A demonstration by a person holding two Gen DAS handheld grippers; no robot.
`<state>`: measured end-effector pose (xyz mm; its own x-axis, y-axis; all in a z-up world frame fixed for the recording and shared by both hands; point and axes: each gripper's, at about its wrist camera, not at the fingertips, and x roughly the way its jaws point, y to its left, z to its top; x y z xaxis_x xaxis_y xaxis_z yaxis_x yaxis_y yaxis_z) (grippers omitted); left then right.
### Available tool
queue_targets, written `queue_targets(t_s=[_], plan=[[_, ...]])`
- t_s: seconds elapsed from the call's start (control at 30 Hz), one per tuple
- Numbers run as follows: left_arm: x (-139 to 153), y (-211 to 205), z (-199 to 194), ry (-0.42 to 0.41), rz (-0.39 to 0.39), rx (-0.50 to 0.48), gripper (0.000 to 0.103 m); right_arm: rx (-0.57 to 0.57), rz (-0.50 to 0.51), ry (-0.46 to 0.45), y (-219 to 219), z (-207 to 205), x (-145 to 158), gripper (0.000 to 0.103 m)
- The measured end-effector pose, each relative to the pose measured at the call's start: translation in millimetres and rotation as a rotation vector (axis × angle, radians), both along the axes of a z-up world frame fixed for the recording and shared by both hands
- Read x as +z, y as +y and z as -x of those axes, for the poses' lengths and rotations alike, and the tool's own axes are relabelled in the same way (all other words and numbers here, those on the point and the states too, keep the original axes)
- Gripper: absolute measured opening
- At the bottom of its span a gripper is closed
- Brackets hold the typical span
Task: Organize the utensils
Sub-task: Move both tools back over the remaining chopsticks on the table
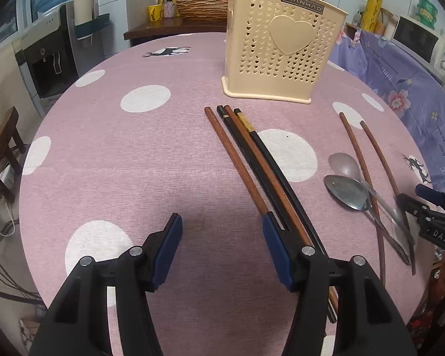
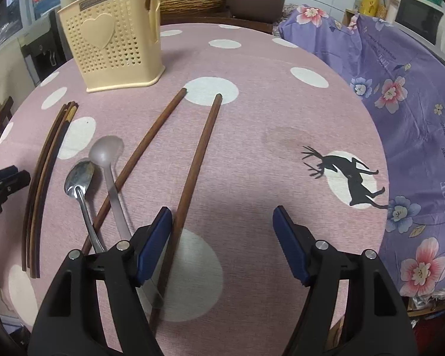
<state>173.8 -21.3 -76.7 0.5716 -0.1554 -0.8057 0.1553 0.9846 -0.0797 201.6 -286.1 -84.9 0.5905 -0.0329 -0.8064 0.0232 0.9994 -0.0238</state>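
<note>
Through the left wrist I see my left gripper (image 1: 221, 225) spread over bare cloth, four chopsticks (image 1: 253, 160) (two brown, two black) beside its right pad, before the cream holder (image 1: 279, 44). Through the right wrist, my right gripper (image 2: 222, 216) gapes empty, one brown chopstick (image 2: 197, 160) alongside its left pad, two spoons (image 2: 83, 178) further left.

Ahead of your left gripper (image 1: 221, 231), black with blue pads: cream perforated plastic utensil holder (image 1: 281, 59), heart-shaped holes. By its right pad: two brown wooden chopsticks (image 1: 237, 160), two black chopsticks with gold bands (image 1: 270, 163). Under your right gripper (image 2: 222, 225): pink tablecloth (image 2: 252, 118), white dots, black deer print (image 2: 345, 175). Left: shiny silver metal spoon (image 2: 78, 178), translucent grey spoon (image 2: 105, 151).
</note>
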Motion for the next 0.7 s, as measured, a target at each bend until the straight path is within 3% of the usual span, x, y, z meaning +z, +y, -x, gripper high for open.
queue_targets(t_s=[0.1, 0.33, 0.53, 0.6, 0.7], plan=[[5, 4, -1, -0.003, 0.082, 0.011, 0.056, 0.016, -0.008, -0.011, 4, 1, 0, 0.070], [-1, -17, -2, -0.013, 0.005, -0.010, 0.055, 0.013, -0.019, -0.014, 7, 1, -2, 0.070], [0, 3, 1, -0.003, -0.003, 0.030, 0.055, -0.033, -0.031, -0.031, -9, 1, 1, 0.070], [2, 12, -2, 0.003, 0.022, 0.058, 0.055, -0.041, -0.040, -0.048, -13, -1, 5, 0.070], [7, 21, -6, 0.008, 0.119, 0.087, 0.055, -0.037, -0.055, -0.065, -13, -4, 8, 0.070]])
